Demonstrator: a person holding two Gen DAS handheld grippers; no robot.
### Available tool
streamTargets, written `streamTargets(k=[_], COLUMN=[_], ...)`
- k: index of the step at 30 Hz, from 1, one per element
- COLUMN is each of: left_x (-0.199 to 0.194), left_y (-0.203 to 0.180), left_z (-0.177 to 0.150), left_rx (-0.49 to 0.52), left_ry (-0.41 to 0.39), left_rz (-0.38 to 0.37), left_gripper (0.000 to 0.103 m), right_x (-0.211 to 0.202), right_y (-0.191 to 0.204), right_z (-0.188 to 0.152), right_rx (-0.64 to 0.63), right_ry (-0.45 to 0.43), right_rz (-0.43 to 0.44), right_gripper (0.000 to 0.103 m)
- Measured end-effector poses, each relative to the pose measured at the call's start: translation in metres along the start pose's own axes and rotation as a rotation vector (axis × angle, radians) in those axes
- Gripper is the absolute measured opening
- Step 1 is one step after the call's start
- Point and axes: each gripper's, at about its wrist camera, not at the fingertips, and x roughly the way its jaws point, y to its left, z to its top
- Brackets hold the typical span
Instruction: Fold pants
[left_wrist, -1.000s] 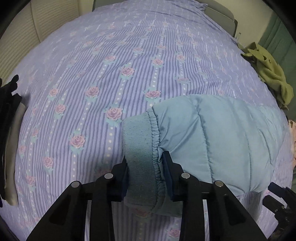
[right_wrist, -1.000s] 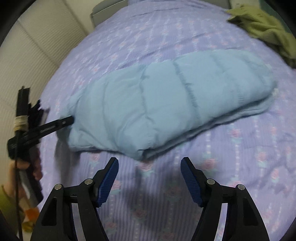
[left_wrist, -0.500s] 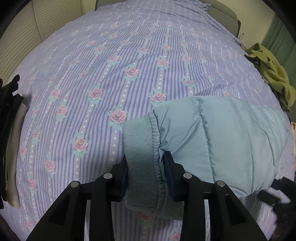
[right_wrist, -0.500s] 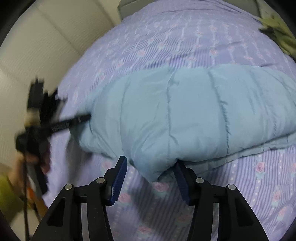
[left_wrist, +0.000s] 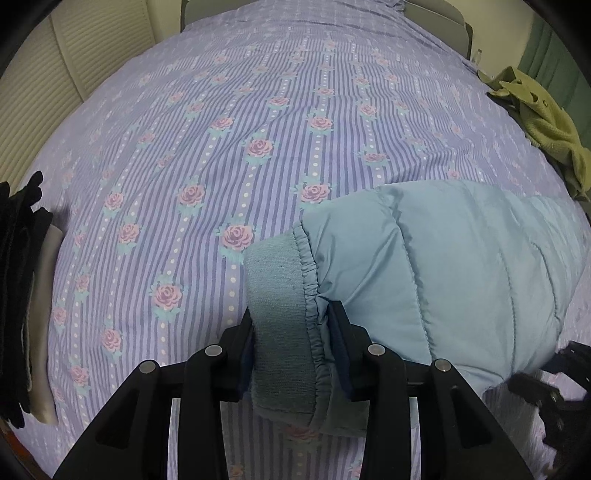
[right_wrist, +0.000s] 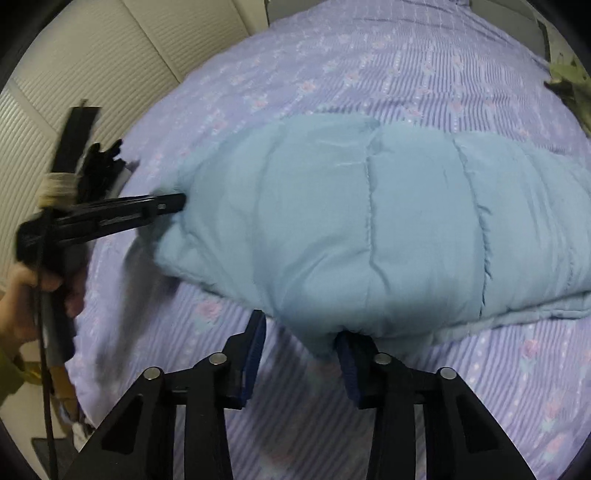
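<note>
My right gripper (right_wrist: 299, 350) has slid its open jaws around the pants (right_wrist: 369, 229) edge, ready to pinch, while my left gripper (left_wrist: 291, 347) stays clamped on the cuff (left_wrist: 277, 295).

The pants (left_wrist: 461, 266) are pale blue quilted fabric, with a ribbed cuff (left_wrist: 279, 317) in a duller grey-blue. The bedsheet (left_wrist: 229, 147) is lavender with darker purple stripes, rows of white dots and pink roses on teal leaves. An olive-green garment (left_wrist: 543, 125) lies at its far edge. The left gripper (left_wrist: 291, 350) and right gripper (right_wrist: 301, 354) are black with dark blue pads. A black item (left_wrist: 14, 280), perhaps folded clothing, sits at the left edge. The louvred doors (right_wrist: 122, 59) are cream.
</note>
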Motion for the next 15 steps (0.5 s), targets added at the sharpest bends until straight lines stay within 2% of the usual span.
streamTargets(k=[2, 4, 6, 9, 13, 15], left_x=[0.0, -0.002, -0.008, -0.006, 0.003, 0.0], left_y=[0.001, 0.001, -0.002, -0.011, -0.015, -0.014], left_z=[0.001, 0.0, -0.002, -0.009, -0.008, -0.005], left_rx=[0.003, 0.019, 0.057, 0.143, 0.167, 0.148], left_ry=[0.003, 0.002, -0.011, -0.017, 0.007, 0.008], left_rz=[0.001, 0.012, 0.06, 0.137, 0.17, 0.193], left_gripper=[0.039, 0.038, 0.037, 0.037, 0.04, 0.053], right_x=[0.006, 0.004, -0.012, -0.02, 0.011, 0.009], right_y=[-0.003, -0.003, 0.005, 0.02, 0.018, 0.013], right_z=[0.001, -0.004, -0.008, -0.023, -0.032, -0.031], right_rx=[0.017, 0.028, 0.037, 0.009, 0.028, 0.063], right_ry=[0.006, 0.028, 0.014, 0.026, 0.092, 0.084], right_rz=[-0.003, -0.01, 0.004, -0.01, -0.058, -0.048], right_gripper=[0.03, 0.014, 0.01, 0.008, 0.007, 0.008])
